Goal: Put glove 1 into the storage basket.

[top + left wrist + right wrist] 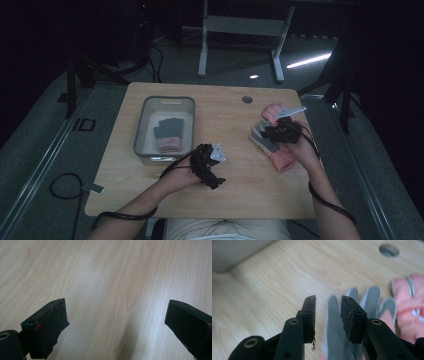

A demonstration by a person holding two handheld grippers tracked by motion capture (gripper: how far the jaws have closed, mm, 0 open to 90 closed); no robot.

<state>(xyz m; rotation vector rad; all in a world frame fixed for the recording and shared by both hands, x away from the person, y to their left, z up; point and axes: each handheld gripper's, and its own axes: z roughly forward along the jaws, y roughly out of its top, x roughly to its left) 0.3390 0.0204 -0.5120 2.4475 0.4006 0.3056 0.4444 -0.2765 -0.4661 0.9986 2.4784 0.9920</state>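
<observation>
A person seated at a wooden table [225,197] works two hand-held grippers over a scatter of work gloves. The right gripper [328,312] hangs over a grey-palmed glove [335,340] lying flat near the table's right edge, a second, pink glove [412,302] just beside it. In the right gripper view the two black jaws stand narrowed to a slim gap with one grey glove finger between them; the pads look close to the fabric, but whether they already press it cannot be told through the blur. The glove looks light, limp and soft, likely to sag and fold when raised, and its coated palm should give good friction; a pinch on a single finger or on the pink knit cuff seems the safest hold, since the flat palm offers little to bite. The left gripper [116,322] hovers over bare wood near the front of the table, its jaws spread wide and holding nothing. Another glove [168,135] lies inside the grey bin [139,131] on the table's left half, just beyond the left gripper in the high view, which suggests where the remaining pair is bound
</observation>
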